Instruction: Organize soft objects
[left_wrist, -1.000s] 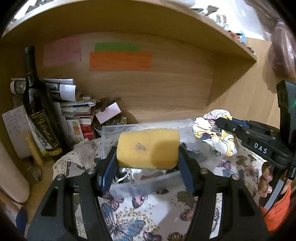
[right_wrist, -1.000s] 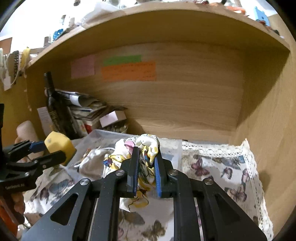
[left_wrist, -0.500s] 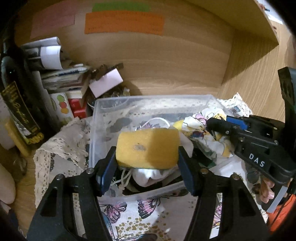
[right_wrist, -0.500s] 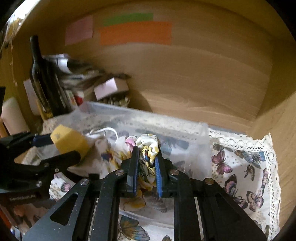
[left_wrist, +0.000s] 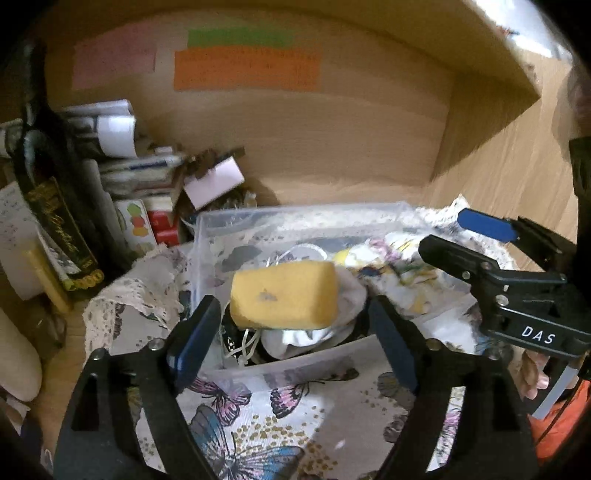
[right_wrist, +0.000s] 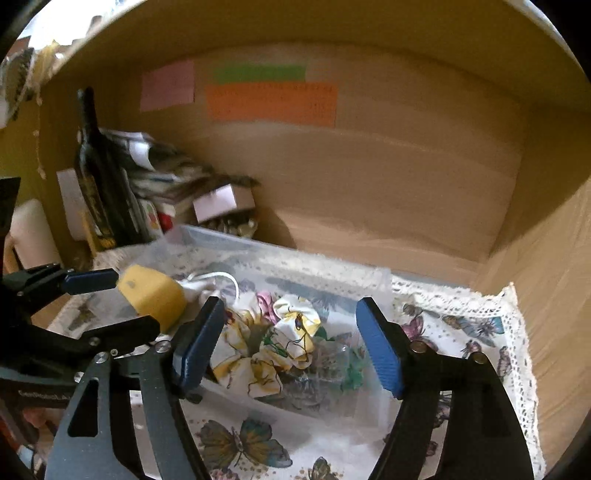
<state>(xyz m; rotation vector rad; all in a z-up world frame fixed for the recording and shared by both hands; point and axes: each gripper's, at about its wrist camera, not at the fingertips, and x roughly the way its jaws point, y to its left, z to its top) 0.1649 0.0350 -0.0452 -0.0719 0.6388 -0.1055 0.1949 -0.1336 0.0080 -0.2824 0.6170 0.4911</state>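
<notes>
A butterfly-print cloth (right_wrist: 461, 332) with lace edging covers the shelf floor. On it stands the clear plastic bin (left_wrist: 295, 218). My left gripper (left_wrist: 291, 328) and right gripper (right_wrist: 284, 343) both gape wide. The floral scrunchie (right_wrist: 273, 343) and yellow sponge (left_wrist: 284, 295) lie inside the bin. "DAS" marks my right gripper.

White capital letters reading "DAS" stood on the side of the black plastic right gripper (left_wrist: 476, 236) at the right edge of the left wrist view. On the dark glass bottle (left_wrist: 55, 221) at the left of that view, a gold script label and gold figures near its base were too blurred to read. The pink, green and orange paper notes (left_wrist: 245, 70) on the wooden back panel at the upper centre carried faint lines of writing, none legible.
</notes>
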